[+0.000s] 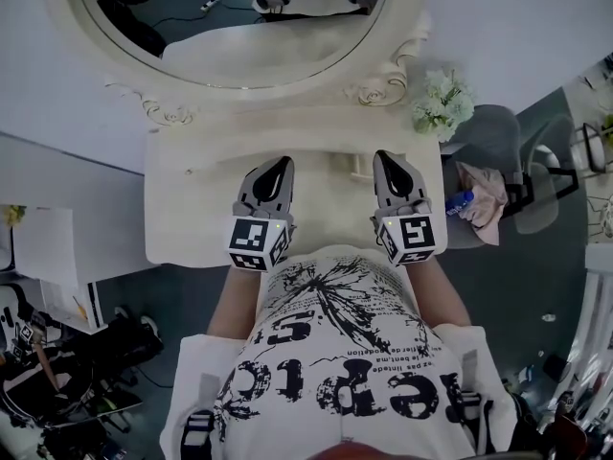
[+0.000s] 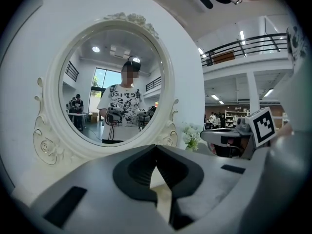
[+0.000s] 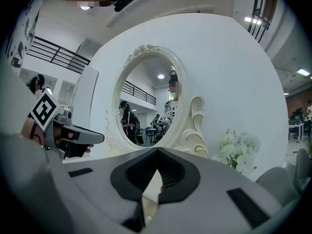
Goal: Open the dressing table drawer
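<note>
Tabletop [image 1: 192, 209] free ahead; mirror [image 1: 230, 27] behind, flowers [image 1: 442, 102] right.

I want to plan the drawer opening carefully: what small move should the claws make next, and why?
Probably lower the right claw toward the front edge of the dressing table. Both it and the left claw hover shut and empty over the top, and no drawer handle shows yet.
</note>
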